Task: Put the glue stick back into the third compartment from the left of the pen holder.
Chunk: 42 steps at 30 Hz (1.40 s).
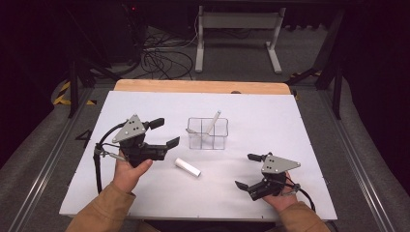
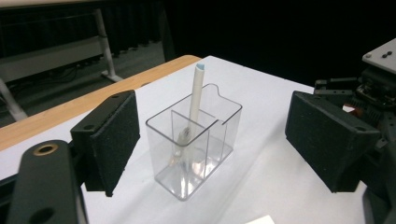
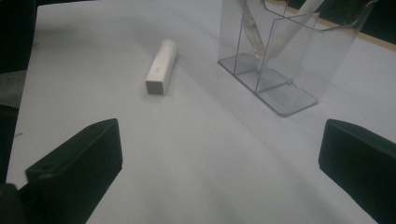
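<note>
Both jaws spread and empty, the left gripper [image 1: 163,132] and right gripper [image 1: 245,171] flank a clear divided holder [image 1: 208,134]. A small white stick [image 1: 187,167] lies just in front of it; it looks light, stiff and smooth, best pinched across its middle.

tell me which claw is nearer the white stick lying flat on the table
Left. The left claw sits open just left of the white stick; the right claw is open farther off to its right.

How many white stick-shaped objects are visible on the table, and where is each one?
2. One white stick stands tilted inside the clear divided container. The other white stick lies flat on the white table, in front of the container and between the two grippers.
</note>
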### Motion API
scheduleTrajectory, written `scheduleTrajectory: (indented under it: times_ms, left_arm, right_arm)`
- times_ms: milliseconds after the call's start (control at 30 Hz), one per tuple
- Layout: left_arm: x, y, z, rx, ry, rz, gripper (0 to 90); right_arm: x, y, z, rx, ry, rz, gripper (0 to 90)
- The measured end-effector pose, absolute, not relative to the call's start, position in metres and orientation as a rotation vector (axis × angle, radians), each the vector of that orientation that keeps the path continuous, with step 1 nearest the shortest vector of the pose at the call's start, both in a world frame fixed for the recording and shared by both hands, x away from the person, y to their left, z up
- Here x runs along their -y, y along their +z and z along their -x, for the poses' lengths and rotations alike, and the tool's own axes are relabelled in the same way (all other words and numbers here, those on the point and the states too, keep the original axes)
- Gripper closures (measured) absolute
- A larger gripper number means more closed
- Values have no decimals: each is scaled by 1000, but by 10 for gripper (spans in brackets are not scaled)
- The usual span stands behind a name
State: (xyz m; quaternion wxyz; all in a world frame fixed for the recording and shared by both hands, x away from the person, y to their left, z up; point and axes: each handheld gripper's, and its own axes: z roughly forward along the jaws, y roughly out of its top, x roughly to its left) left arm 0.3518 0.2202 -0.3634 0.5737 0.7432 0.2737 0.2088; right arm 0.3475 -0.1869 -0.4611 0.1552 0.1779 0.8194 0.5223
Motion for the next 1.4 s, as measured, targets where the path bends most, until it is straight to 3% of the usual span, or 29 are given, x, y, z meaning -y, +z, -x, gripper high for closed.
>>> scheduleTrajectory:
  times_ms: [1400]
  left_arm:
    - [-264,-415,-299,-726,500,-1803,139]
  right_arm:
    - [145,-427,-349,-2407,1484,-442,13]
